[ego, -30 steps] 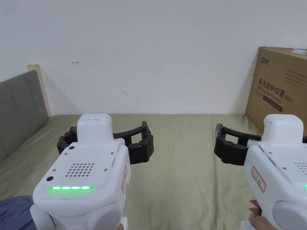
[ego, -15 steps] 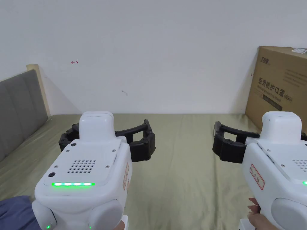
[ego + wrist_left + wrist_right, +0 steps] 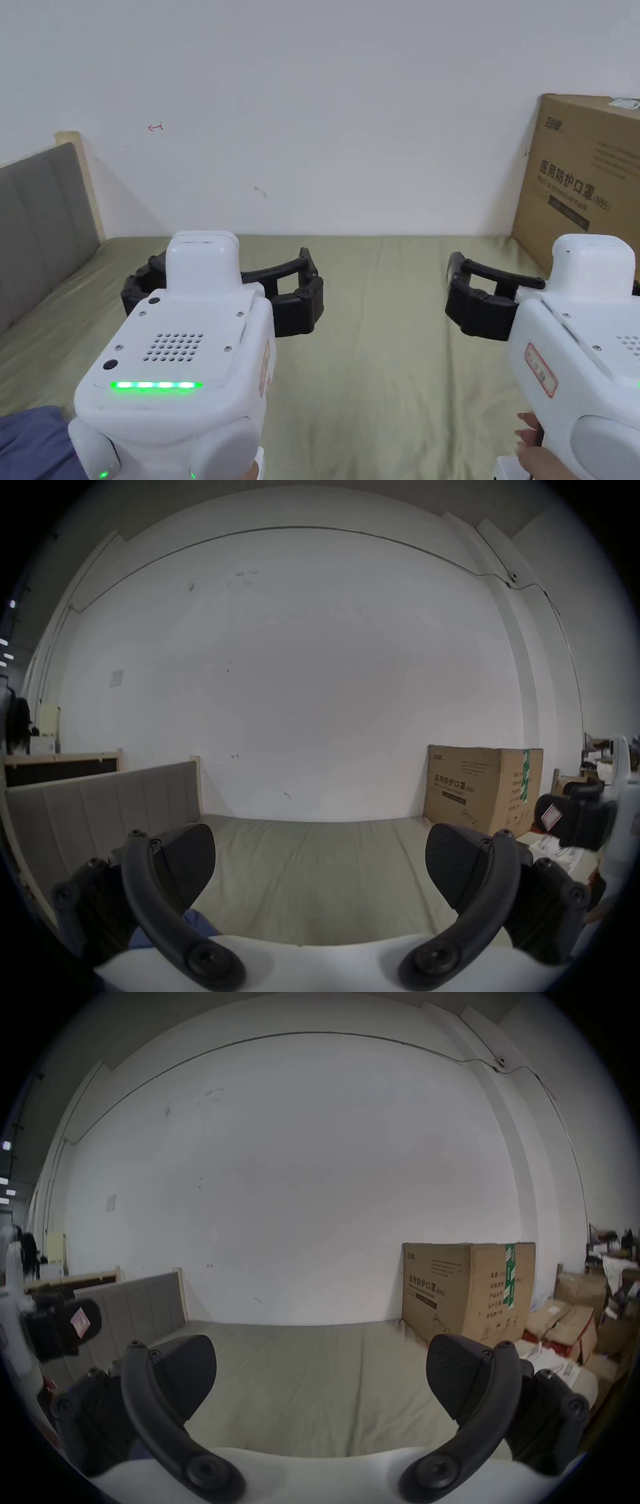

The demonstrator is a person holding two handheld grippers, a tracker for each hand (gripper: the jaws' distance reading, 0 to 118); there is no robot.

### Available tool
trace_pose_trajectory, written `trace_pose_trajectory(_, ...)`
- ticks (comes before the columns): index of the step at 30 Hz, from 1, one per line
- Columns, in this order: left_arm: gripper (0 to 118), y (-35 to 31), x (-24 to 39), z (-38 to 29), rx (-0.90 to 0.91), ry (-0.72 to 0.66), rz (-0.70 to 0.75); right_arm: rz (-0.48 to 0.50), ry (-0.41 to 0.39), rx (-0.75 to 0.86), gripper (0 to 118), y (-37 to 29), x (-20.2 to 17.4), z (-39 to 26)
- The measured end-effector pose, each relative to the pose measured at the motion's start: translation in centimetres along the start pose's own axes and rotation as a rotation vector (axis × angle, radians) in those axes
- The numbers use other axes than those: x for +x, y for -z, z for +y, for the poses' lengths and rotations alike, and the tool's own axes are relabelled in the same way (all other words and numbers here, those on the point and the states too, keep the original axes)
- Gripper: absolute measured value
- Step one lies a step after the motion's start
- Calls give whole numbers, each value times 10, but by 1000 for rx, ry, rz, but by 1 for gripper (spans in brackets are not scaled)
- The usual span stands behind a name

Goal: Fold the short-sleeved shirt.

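two grippers are in our hands, held level above the bed [image 3: 375,350], side by side and well apart. the left gripper [image 3: 222,294] has its fingers [image 3: 183,861] spread wide with nothing between them, and in its own view we see bare olive sheet through the gap. the right gripper [image 3: 320,1376] is the same: its fingers [image 3: 453,1373] stand far apart and hold nothing, with wrinkled sheet showing between them.

a bluish piece of cloth [image 3: 28,444] lies on the bed behind and to the left of the left fingers, close to our body; the left gripper view shows a bit of it [image 3: 197,921] just below the left finger. we cannot tell whether this is the short-sleeved shirt, since so little of it shows.

ahead of both pairs of fingers the bed runs to a white wall [image 3: 325,112]. a grey padded headboard [image 3: 37,225] stands left of the left fingers, and a large cardboard box [image 3: 581,181] stands right of the right fingers, at the far corner of the bed. our hand [image 3: 537,450] shows at the base of the right gripper.
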State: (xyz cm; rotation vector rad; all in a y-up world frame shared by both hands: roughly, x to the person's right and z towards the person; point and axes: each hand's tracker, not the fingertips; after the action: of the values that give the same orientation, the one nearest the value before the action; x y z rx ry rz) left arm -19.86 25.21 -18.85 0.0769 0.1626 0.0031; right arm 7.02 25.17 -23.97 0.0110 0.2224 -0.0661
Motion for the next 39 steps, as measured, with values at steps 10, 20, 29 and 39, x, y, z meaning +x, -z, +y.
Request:
trace_pose_trajectory(10, 118, 5, 77, -86, 256, 1315, 237, -138, 2019, -345, 118, 18, 120, -175)
trace_pose_trajectory(20, 118, 13, -4, 18, 5, 35, 99, -1, 477, 26, 118, 11, 66, 7)
trace_pose_trajectory(29, 118, 8, -18, 0, 20, 38, 111, -84, -71, -45, 118, 16, 13, -6)
trace_pose_trajectory(39, 118, 2, -15, -3, 10, 23, 88, -116, -16, -34, 118, 9, 22, -9)
